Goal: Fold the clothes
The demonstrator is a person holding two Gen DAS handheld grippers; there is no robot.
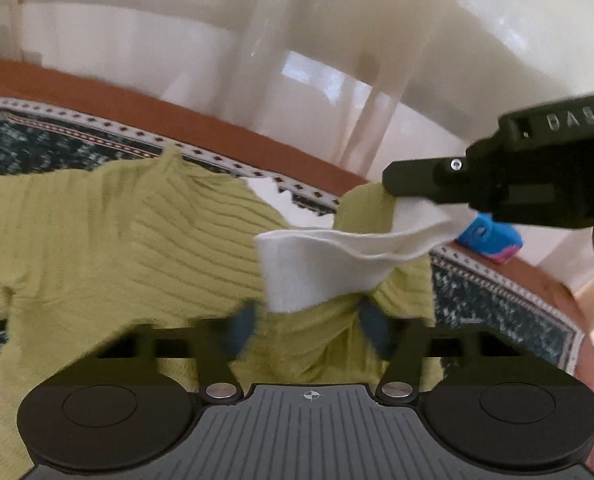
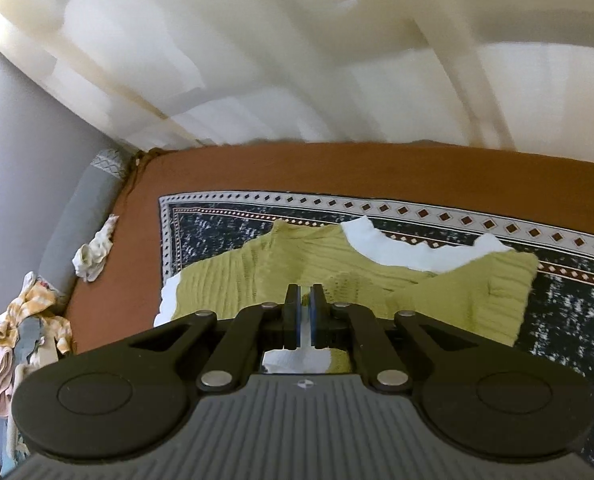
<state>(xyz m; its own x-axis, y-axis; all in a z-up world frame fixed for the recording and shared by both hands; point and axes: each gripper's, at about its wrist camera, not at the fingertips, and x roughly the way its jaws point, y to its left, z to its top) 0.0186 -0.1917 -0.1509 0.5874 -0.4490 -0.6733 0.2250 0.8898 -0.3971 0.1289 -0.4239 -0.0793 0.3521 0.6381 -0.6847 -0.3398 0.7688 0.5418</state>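
A green ribbed knit sweater (image 1: pixel 97 232) with a white lining lies on a dark patterned cloth (image 1: pixel 25 148) over a brown bed. My left gripper (image 1: pixel 309 320) is open just above the sweater, its blue pads blurred and apart. My right gripper (image 1: pixel 401 196) comes in from the right in the left wrist view, shut on the white lining edge (image 1: pixel 337 264) and lifting it with some green knit. In the right wrist view my right gripper (image 2: pixel 305 308) has its pads pressed on a thin white layer, above the sweater (image 2: pixel 377 276).
The brown bed surface (image 2: pixel 297 172) ends at pale curtains (image 2: pixel 257 60) behind. A crumpled white cloth (image 2: pixel 93 256) and a pile of clothes (image 2: pixel 29 328) lie at the left edge by a grey bolster (image 2: pixel 81 216). A blue and pink object (image 1: pixel 493 240) sits at the right.
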